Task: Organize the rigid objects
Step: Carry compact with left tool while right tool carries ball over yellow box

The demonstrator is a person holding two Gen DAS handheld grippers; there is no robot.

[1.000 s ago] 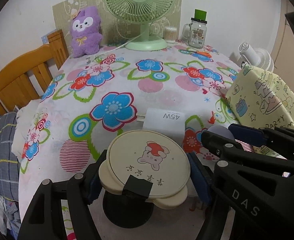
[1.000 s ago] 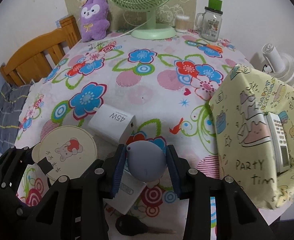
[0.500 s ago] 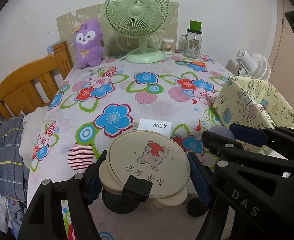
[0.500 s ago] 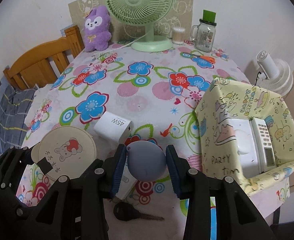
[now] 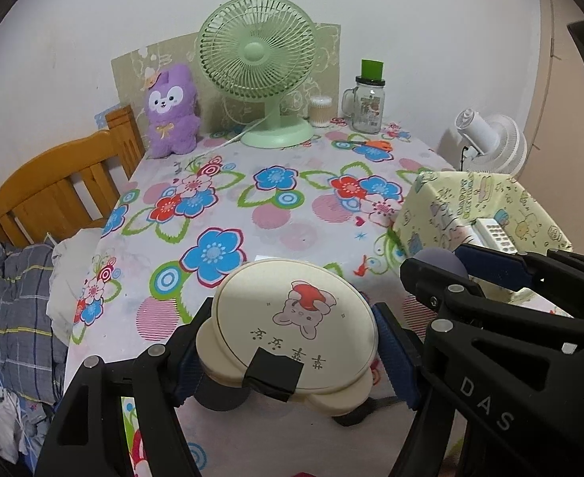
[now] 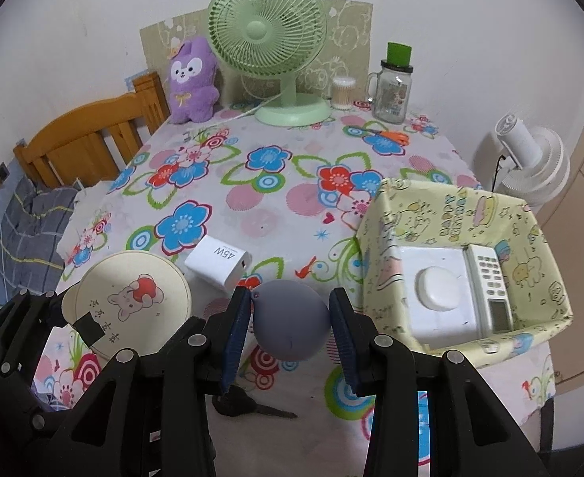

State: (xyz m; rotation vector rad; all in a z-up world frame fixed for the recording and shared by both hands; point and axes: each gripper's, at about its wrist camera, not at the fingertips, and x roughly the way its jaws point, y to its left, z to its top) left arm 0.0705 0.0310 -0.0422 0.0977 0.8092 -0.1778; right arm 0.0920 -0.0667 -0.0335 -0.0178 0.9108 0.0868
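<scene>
Both grippers have risen over the last second, so the floral table (image 6: 276, 214) now sits farther below and the open top of the yellow patterned box (image 6: 447, 206) has come into full view, with a white remote (image 6: 491, 286) and a white block already lying inside. The left gripper (image 5: 288, 346) stays pinched on the cream round case (image 5: 296, 330) with the bunny print, held clear above the tablecloth. The right gripper (image 6: 290, 324) stays pressed onto the grey ball (image 6: 292, 320), carried in the air just left of the box. A white 45W charger (image 6: 217, 261) and a black key (image 6: 248, 403) remain on the table beneath. With both items lifted and the box interior exposed, the likely next step is to carry them rightward over the rim and drop them in, the ball being nearer.
</scene>
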